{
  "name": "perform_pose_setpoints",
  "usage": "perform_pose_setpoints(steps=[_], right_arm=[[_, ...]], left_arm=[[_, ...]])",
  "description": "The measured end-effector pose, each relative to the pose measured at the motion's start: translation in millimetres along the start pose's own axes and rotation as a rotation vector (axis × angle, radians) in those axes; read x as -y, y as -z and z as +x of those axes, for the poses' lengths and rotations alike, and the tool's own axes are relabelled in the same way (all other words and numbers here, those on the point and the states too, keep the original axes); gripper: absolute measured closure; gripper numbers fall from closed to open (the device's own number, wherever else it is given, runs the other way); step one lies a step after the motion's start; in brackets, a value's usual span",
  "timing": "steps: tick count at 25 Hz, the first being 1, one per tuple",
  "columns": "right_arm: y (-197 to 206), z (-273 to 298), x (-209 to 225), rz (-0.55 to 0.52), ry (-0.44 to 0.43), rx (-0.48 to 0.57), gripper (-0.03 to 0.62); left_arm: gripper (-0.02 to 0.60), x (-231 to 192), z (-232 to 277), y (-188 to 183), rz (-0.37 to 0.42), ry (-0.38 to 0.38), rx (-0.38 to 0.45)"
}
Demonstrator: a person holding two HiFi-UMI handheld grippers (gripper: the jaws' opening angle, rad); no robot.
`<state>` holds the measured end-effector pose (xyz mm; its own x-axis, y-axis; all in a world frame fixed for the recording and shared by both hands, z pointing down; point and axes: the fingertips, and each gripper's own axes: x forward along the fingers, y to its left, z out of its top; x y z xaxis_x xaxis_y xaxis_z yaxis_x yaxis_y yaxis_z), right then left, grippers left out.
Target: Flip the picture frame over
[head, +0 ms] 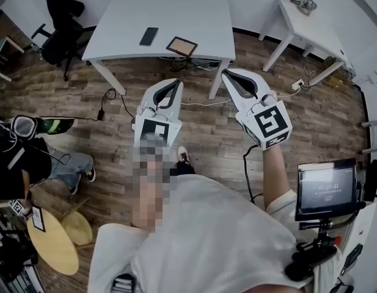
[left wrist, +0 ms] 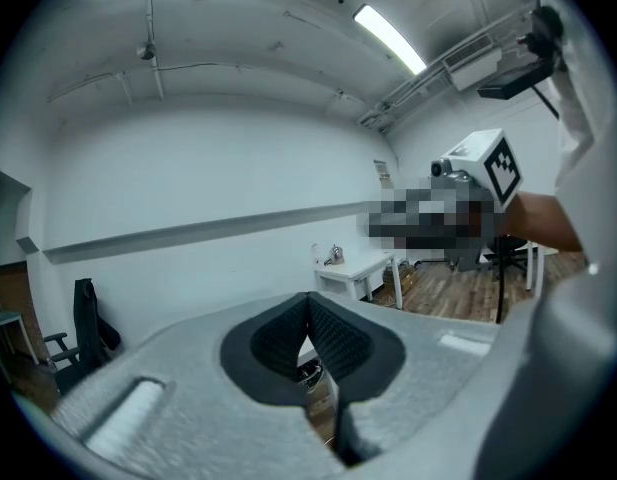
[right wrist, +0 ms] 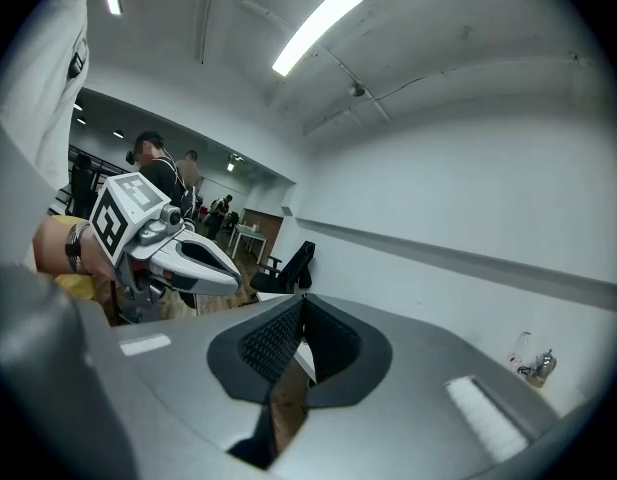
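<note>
The picture frame [head: 181, 46] lies flat near the front edge of the white tabletop [head: 194, 8], in the upper middle of the head view. A dark phone [head: 148, 36] lies just to its left (near it, not touching). Both grippers hang in the air lower in the picture, over the wooden floor [head: 115, 133], and neither touches the tabletop or the frame.

The left gripper [head: 174, 84] is at the centre. Its jaws are pressed together, and in its own view the dark ribbed pads [left wrist: 280, 340] meet at the tip with nothing between them. The right gripper [head: 230, 76] is just right of centre, its jaws likewise closed tight on nothing.

A black office chair [head: 61, 23] stands at the upper left. A small screen [head: 327, 189] on a stand sits at the lower right.
</note>
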<state>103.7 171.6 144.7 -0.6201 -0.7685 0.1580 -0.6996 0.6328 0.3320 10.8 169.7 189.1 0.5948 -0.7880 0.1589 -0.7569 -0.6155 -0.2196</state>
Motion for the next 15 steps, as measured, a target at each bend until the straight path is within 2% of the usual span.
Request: perform_pose_setpoints(steps=[3, 9, 15], right_arm=[[9.7, 43.3, 9.2, -0.003, -0.038, -0.026, 0.545], [21.7, 120.7, 25.2, 0.002, -0.085, -0.056, 0.543], [55.6, 178.5, 39.7, -0.02, -0.116, -0.151, 0.533]], left_arm=[[0.58, -30.5, 21.2, 15.8, -0.024, -0.013, -0.023], [0.58, -85.4, 64.4, 43.3, -0.052, -0.011, -0.07], [0.58, -118.8, 96.2, 71.0, -0.083, -0.002, -0.119]])
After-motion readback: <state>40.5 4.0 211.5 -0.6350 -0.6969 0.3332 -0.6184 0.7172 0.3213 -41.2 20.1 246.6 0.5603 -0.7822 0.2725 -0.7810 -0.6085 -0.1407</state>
